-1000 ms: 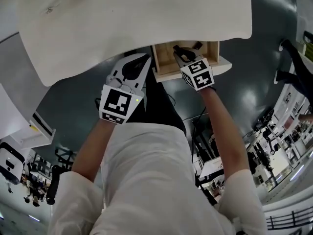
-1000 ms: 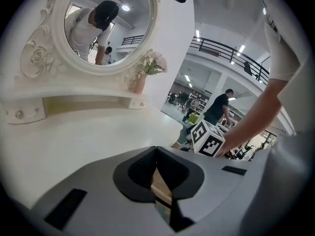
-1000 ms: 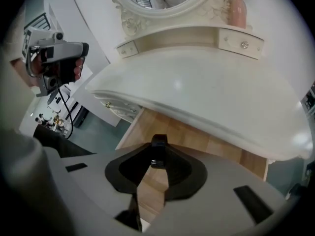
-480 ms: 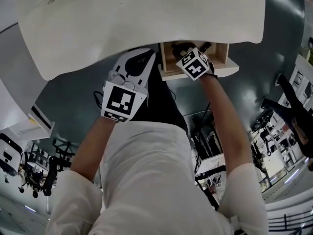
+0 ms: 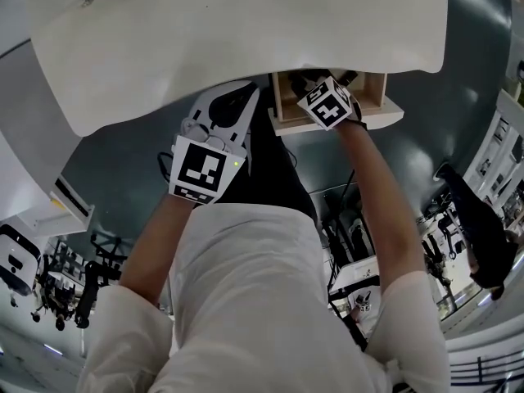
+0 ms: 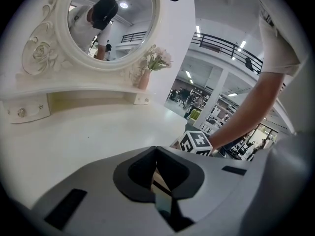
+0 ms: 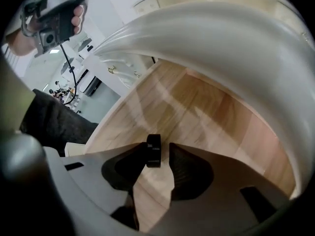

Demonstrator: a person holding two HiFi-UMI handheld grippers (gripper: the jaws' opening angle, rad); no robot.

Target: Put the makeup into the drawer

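Observation:
My right gripper [image 7: 157, 148] points steeply down into the open wooden drawer [image 7: 197, 107] under the white vanity top. Its jaws are opening. A small round black makeup piece [image 7: 153, 150] stands on edge between them, against the left pad, with a gap to the right pad. In the head view the right gripper [image 5: 318, 87] reaches into the drawer [image 5: 372, 84], and its marker cube hides the tips. My left gripper [image 5: 241, 97] hovers at the vanity's front edge, left of the drawer. It [image 6: 156, 149] is shut with nothing in it.
The white vanity top [image 6: 98, 132] carries an oval mirror [image 6: 108, 23], a small vase of flowers [image 6: 147, 73] and little knobbed drawers [image 6: 22, 112]. Dark floor [image 5: 123, 162] lies to the left below the vanity. The person's body fills the lower part of the head view.
My right gripper has moved deeper into the drawer and its marker cube has turned. The left gripper has stayed where it was.

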